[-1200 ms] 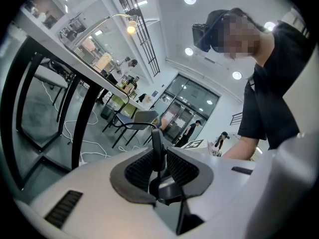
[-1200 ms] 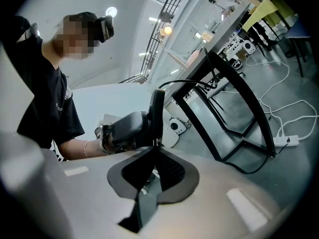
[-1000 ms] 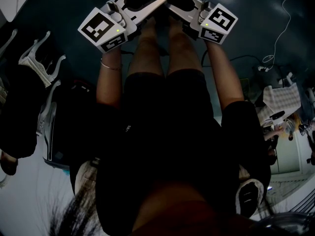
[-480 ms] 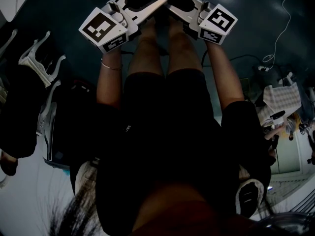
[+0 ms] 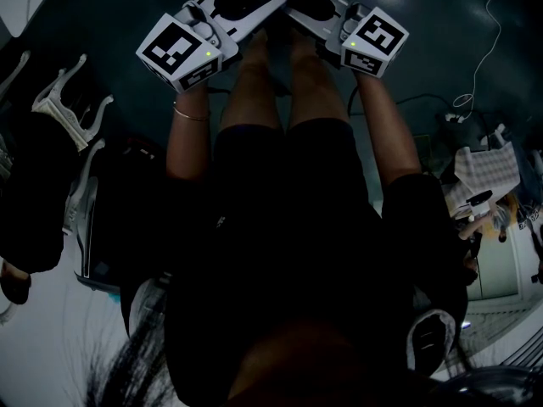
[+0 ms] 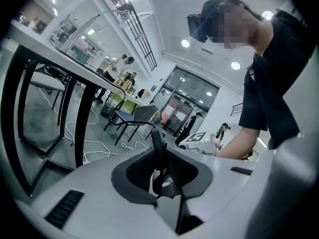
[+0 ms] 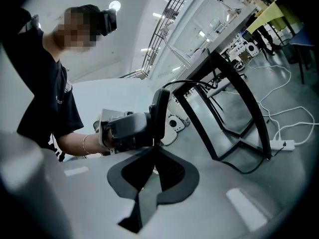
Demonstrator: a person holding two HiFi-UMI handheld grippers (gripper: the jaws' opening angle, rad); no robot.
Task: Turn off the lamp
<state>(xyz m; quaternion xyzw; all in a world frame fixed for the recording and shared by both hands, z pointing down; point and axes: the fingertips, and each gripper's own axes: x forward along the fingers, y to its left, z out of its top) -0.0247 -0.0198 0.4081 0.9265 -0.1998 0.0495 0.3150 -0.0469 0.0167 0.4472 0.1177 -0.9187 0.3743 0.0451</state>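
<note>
Dark teal floor (image 5: 424, 24) fills the head view, and the person holds both tools low before the thighs, tips almost meeting at the top centre. I judge this a waiting pose; the task does not look started.

The left gripper (image 6: 158, 148) has its jaws a little apart and closing, with nothing between them. The right gripper (image 7: 158, 113) has its jaws pressed together, also on nothing.

No lamp shows clearly. A thin arched rod (image 6: 92, 21) over the black-legged table (image 6: 50, 59), in the upper left of the left gripper view, may be it, but I cannot tell. It is well apart from both tools. I can make out no container with anything in it.
</note>
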